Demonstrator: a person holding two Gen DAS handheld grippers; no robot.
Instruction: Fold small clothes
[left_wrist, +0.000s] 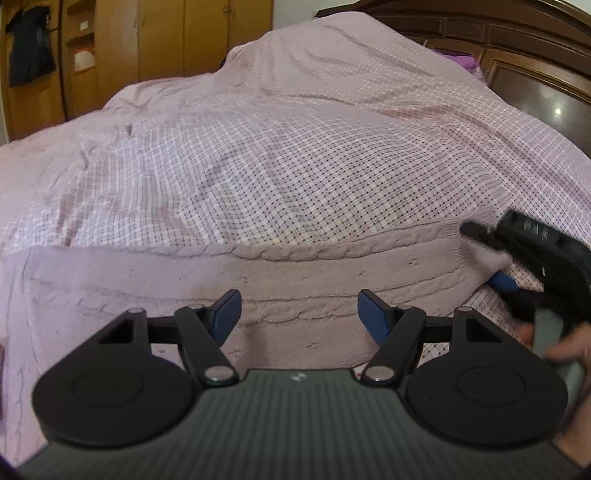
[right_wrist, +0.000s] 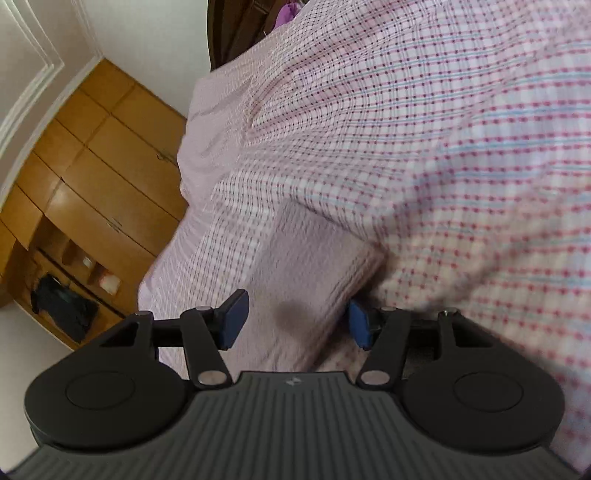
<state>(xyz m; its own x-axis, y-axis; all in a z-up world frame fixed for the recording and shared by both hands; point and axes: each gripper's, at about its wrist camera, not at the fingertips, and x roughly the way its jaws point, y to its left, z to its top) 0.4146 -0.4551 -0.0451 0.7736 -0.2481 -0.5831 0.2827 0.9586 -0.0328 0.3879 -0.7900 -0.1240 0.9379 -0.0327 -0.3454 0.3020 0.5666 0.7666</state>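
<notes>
- Sweater, a mauve cable-knit piece, lies flat on the checked bedspread near its front edge; its upper border runs as a straight twisted-rope line across the left wrist view
- Left gripper hangs just above the knit with its blue pads spread wide; nothing sits between them and neither pad presses on the cloth
- Right gripper is at the sweater's right end; its jaws stand apart, one finger over the knit and the other at or under its edge; the picture is blurred, so whether the pads touch the fabric I cannot tell
- From the left wrist view that right gripper shows as a black frame at the right, one black finger over the sweater's corner and a blue pad below it; a person's hand grips its handle
- Wooden wardrobe stands beyond the bed; a dark headboard is at upper right
</notes>
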